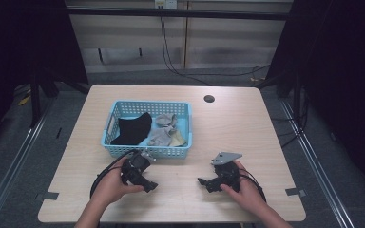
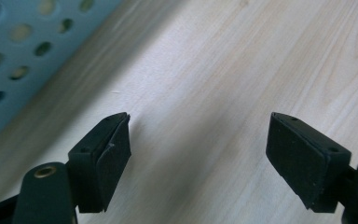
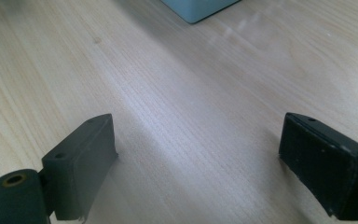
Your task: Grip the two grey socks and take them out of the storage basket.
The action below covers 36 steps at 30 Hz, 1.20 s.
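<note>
Both claws point(image 2: 198, 154) point(image 3: 198, 163) gape wide, empty.

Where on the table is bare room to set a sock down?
Bare wood lies right of the blue basket, toward the table's right edge, and between the left gripper and right gripper. The basket itself is crowded: a black garment and grey socks.
</note>
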Each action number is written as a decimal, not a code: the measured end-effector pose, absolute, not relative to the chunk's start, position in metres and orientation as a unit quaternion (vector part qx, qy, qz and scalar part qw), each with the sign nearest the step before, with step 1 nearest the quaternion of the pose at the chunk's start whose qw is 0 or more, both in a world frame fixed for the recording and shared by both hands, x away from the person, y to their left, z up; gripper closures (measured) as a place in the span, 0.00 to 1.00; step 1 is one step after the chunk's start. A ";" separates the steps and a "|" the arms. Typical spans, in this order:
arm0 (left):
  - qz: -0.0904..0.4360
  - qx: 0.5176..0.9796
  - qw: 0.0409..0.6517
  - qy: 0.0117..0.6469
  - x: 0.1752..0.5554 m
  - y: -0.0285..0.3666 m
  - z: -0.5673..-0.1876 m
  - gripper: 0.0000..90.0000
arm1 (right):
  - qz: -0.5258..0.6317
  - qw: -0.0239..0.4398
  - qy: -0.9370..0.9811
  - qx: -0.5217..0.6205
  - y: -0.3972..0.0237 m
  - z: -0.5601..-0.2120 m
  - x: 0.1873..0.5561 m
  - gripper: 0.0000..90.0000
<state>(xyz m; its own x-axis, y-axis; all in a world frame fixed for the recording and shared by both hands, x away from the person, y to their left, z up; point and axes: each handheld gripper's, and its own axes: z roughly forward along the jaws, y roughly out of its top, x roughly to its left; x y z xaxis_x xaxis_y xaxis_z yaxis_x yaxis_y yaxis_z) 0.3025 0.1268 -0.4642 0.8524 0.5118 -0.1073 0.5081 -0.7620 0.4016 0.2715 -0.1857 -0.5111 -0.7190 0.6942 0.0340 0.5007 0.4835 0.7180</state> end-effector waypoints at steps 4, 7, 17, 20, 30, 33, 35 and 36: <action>-0.007 0.942 0.198 0.270 0.305 0.125 -0.454 0.23 | 0.368 0.132 0.851 0.351 -0.186 -0.511 0.272 0.12; -0.023 0.943 0.186 0.276 0.309 0.123 -0.448 0.23 | 0.367 0.132 0.851 0.351 -0.186 -0.511 0.272 0.11; -0.030 0.939 0.185 0.290 0.326 0.119 -0.420 0.25 | 0.367 0.132 0.851 0.351 -0.186 -0.511 0.271 0.11; -0.030 0.937 0.181 0.296 0.332 0.117 -0.410 0.25 | 0.367 0.132 0.851 0.351 -0.186 -0.511 0.271 0.11; -0.024 0.935 0.179 0.305 0.356 0.111 -0.383 0.25 | 0.368 0.132 0.851 0.351 -0.185 -0.511 0.271 0.11; -0.018 0.932 0.179 0.315 0.366 0.108 -0.379 0.25 | 0.368 0.133 0.851 0.351 -0.185 -0.511 0.272 0.12; -0.015 0.929 0.179 0.325 0.374 0.107 -0.379 0.25 | 0.368 0.133 0.851 0.351 -0.185 -0.511 0.271 0.11; -0.014 0.927 0.179 0.330 0.377 0.106 -0.380 0.25 | 0.368 0.133 0.851 0.351 -0.185 -0.511 0.271 0.11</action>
<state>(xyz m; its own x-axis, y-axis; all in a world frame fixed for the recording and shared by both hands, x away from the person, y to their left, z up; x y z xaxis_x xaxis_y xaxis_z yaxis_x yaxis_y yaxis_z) 0.3769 0.1058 -0.3802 0.7817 0.6066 -0.1448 0.6169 -0.7182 0.3219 0.2715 -0.1854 -0.5111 -0.7183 0.6950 0.0332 0.4997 0.4821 0.7196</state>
